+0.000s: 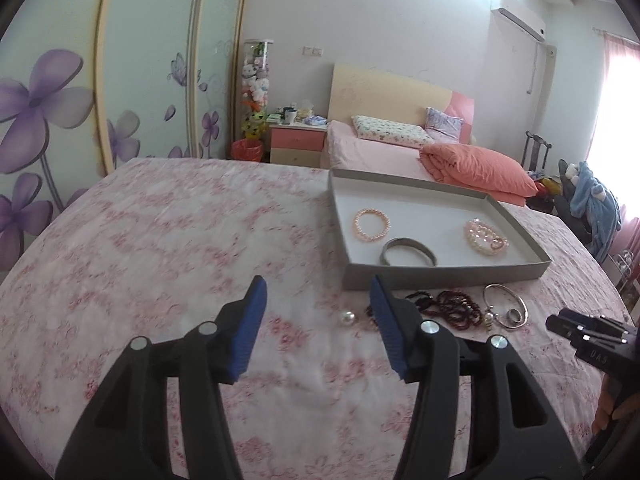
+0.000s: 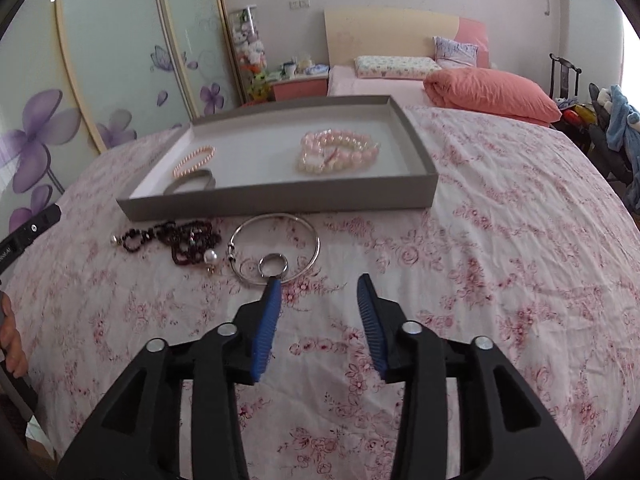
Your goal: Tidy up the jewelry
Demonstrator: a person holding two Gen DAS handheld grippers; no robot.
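Looking along the left gripper [image 1: 318,296], its blue jaws stand apart and empty over floral cloth, a loose white pearl bead [image 1: 347,318] just beyond. A shallow grey cardboard tray [image 1: 440,270] already holds three bracelets.

From the right gripper [image 2: 318,286], jaws apart and empty; a small silver ring [image 2: 273,266] lies at its left fingertip, inside a thin silver bangle [image 2: 296,220]. Open cloth lies rightward.

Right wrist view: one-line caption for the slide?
Open right gripper nears a ring beside a silver bangle, before the grey tray.
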